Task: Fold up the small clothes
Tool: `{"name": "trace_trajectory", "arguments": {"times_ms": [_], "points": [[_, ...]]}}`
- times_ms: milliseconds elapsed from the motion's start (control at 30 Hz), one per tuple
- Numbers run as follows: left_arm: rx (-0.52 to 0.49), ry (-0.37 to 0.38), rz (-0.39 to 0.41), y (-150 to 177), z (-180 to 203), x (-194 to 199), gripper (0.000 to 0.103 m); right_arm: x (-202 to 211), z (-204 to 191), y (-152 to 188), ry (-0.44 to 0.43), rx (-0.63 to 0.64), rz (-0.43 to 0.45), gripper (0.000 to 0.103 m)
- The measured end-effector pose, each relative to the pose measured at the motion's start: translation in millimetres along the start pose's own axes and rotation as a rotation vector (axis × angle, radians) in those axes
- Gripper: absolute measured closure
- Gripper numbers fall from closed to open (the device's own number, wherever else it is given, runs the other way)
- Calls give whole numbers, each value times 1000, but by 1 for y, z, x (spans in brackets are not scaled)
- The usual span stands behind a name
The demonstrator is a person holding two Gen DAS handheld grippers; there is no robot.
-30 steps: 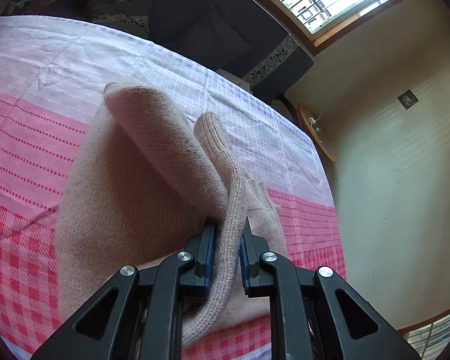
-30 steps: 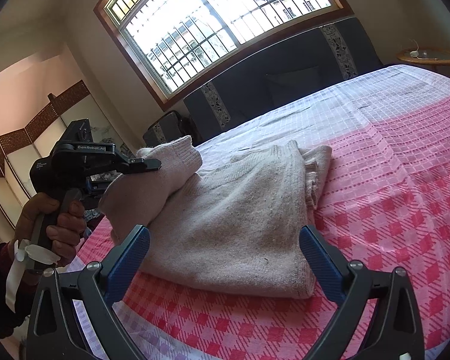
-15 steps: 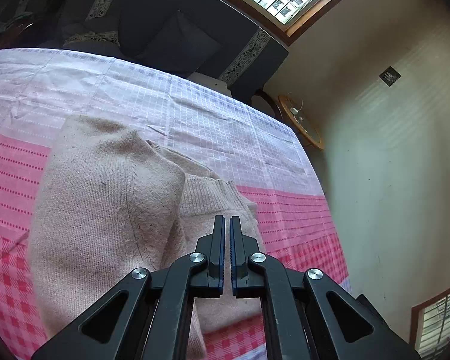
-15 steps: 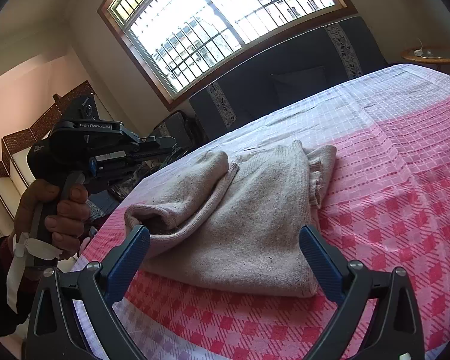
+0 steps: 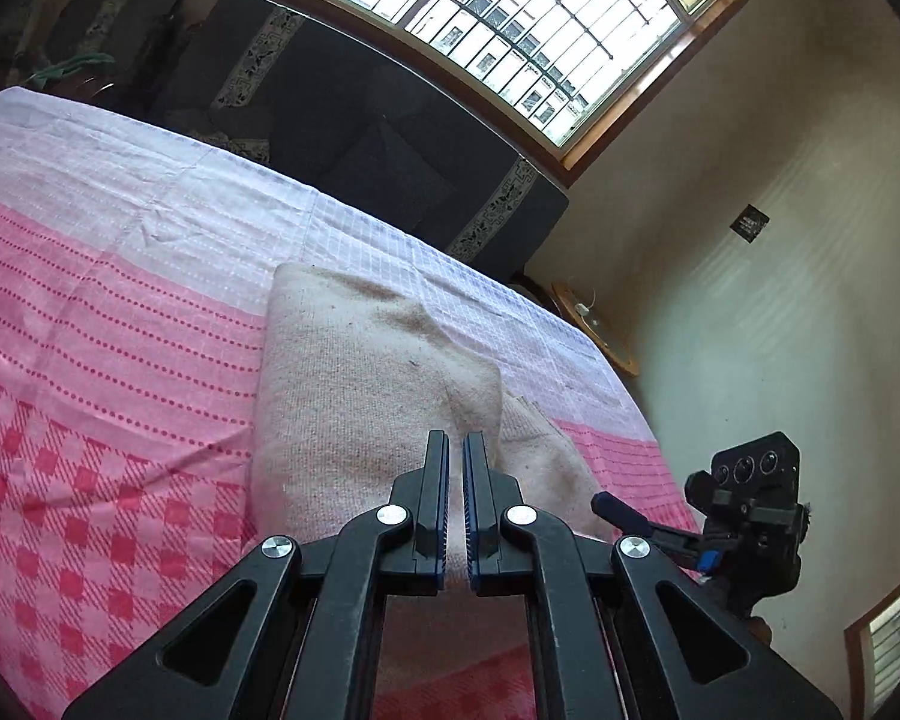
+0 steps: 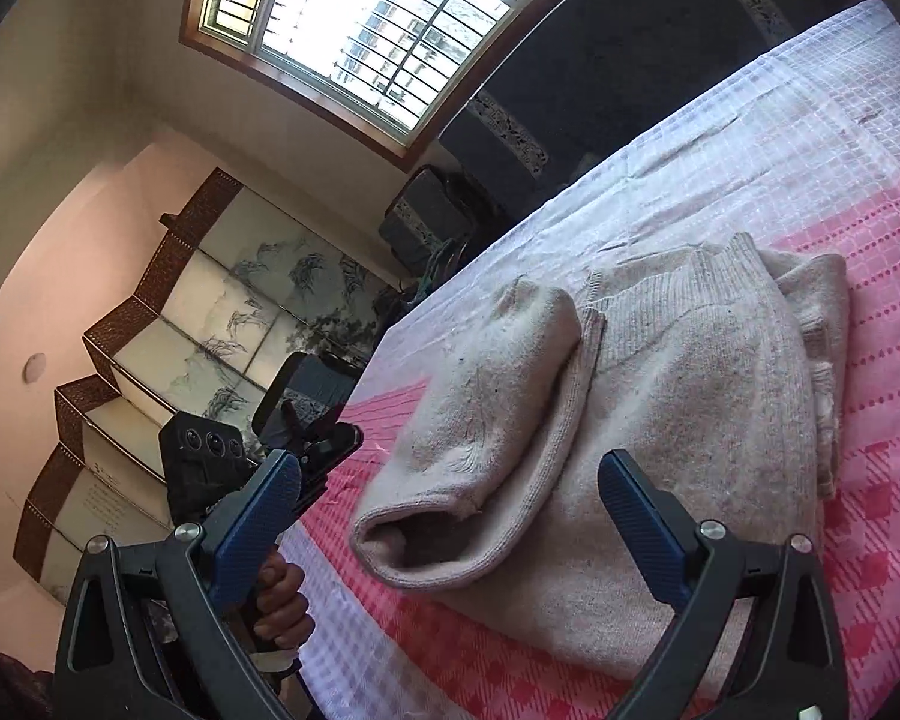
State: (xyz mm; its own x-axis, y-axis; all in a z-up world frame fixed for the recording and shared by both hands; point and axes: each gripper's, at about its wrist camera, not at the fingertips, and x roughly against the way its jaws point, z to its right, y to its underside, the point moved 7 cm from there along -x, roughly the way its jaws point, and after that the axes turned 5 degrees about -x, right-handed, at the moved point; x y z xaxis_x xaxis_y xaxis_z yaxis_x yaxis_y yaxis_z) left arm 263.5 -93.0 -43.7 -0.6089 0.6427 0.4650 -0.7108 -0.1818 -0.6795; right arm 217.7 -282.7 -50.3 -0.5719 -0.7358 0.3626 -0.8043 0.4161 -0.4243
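A beige knit sweater (image 5: 366,396) lies folded on the pink checked tablecloth (image 5: 102,372). Its sleeve (image 6: 480,420) lies folded over the body (image 6: 708,396), cuff opening toward me. My left gripper (image 5: 456,450) is shut and empty, just above the sweater's near edge. It also shows in the right wrist view (image 6: 330,450), off the table's left edge. My right gripper (image 6: 450,498) is open and empty, its jaws wide apart over the sweater's near end. It appears at the right in the left wrist view (image 5: 624,516).
A dark sofa (image 5: 390,138) stands behind the table under a large window (image 5: 510,12). A small round wooden side table (image 5: 594,324) is at the far right corner. A painted folding screen (image 6: 168,354) stands to the left.
My left gripper let go of the sleeve, which dropped onto the sweater body. It then shut empty and drew back. My right gripper tilted and moved closer over the sweater.
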Motion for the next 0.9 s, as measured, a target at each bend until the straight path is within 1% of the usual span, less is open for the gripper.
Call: {"name": "trace_trajectory", "arguments": {"times_ms": [100, 167, 267, 400, 500, 600, 667, 700, 733, 767, 800, 833, 900], "points": [[22, 14, 7, 15, -10, 0, 98, -28, 10, -8, 28, -36, -54, 9], [27, 28, -21, 26, -12, -8, 98, -43, 12, -9, 26, -49, -77, 11], [40, 58, -57, 40, -13, -19, 98, -64, 15, -8, 73, -63, -112, 11], [20, 91, -56, 48, -9, -23, 98, -88, 6, -4, 78, -47, -145, 11], [-13, 98, -70, 53, -6, -27, 98, -106, 0, -3, 94, -39, -171, 11], [-22, 98, -80, 53, -6, -32, 98, -119, -3, -2, 121, -17, -184, 11], [-26, 94, -75, 54, -5, -33, 98, -126, -3, 0, 144, 5, -186, 15], [-34, 86, -74, 55, -4, -33, 98, -130, -4, 1, 168, 26, -189, 34], [-39, 79, -75, 56, -2, -33, 98, -133, -2, 3, 201, 41, -197, 67], [-39, 72, -74, 56, -1, -31, 98, -133, 4, 2, 212, 28, -202, 75], [-39, 71, -71, 56, 1, -29, 98, -128, 12, 1, 195, 0, -194, 83], [-44, 67, -62, 55, 3, -25, 98, -124, 15, -1, 173, -20, -183, 87], [-76, 32, -36, 49, 8, -16, 97, -110, 17, -6, 144, -22, -149, 89]]}}
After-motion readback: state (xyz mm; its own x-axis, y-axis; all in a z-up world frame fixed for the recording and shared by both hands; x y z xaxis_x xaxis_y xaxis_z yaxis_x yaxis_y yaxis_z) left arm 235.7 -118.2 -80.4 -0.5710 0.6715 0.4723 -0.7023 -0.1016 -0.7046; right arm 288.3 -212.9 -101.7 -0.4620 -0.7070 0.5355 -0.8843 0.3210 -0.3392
